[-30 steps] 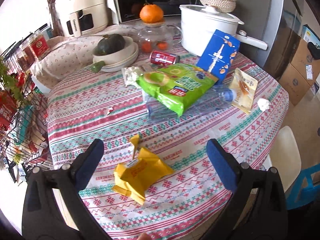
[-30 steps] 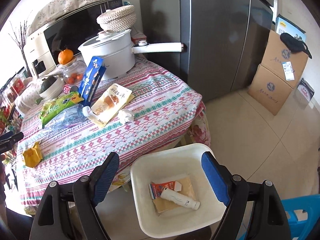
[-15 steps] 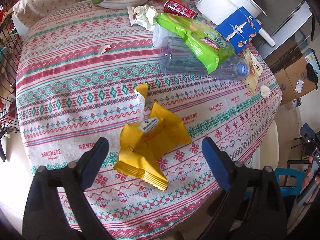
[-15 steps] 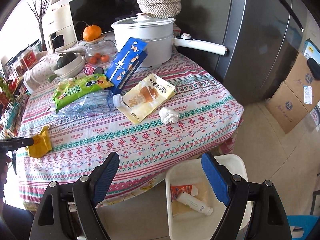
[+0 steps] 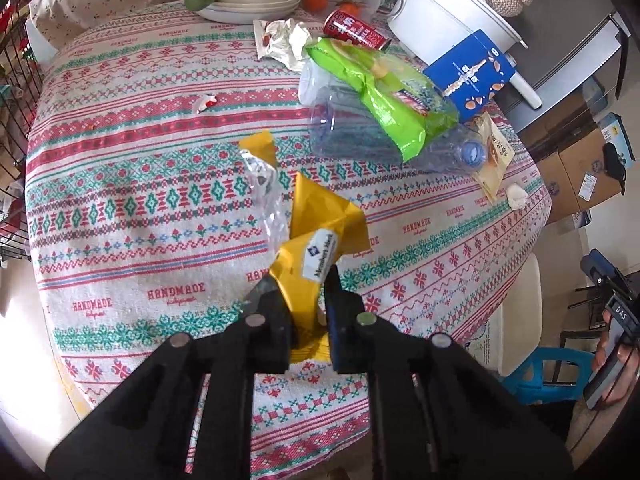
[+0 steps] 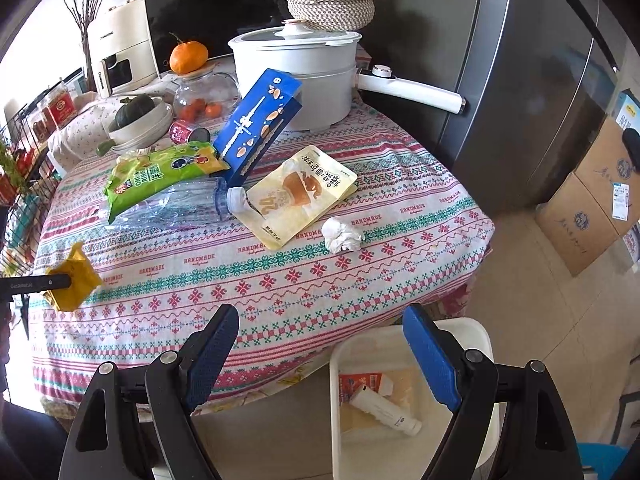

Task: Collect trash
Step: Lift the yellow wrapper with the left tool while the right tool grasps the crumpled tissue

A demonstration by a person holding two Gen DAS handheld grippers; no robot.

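Observation:
A crumpled yellow wrapper (image 5: 320,216) lies near the table's front edge, and my left gripper (image 5: 302,284) has its jaws closing tight on the wrapper's near end. The right wrist view shows that yellow wrapper (image 6: 72,284) at far left. My right gripper (image 6: 320,316) hangs open and empty over the table edge, above a white bin (image 6: 480,336) on the floor holding a tube (image 6: 386,412) and flat packaging. More litter lies mid-table: a green snack bag (image 5: 384,92), a clear bottle (image 5: 360,136), a blue carton (image 5: 468,76), a beige pouch (image 6: 304,192), a tissue ball (image 6: 340,234).
A white pot (image 6: 296,80), a bowl with a squash (image 6: 136,116), a glass jar (image 6: 200,96), a red can (image 5: 356,30) and a torn white wrapper (image 5: 280,38) crowd the table's back. Fridge (image 6: 500,80), cardboard boxes (image 6: 592,208), a wire rack (image 5: 12,60) and a blue stool (image 5: 552,372) surround it.
My left gripper sank toward the yellow wrapper and its jaws went from wide open to shut on it. The right gripper swung from over the bin toward the table, jaws unchanged.

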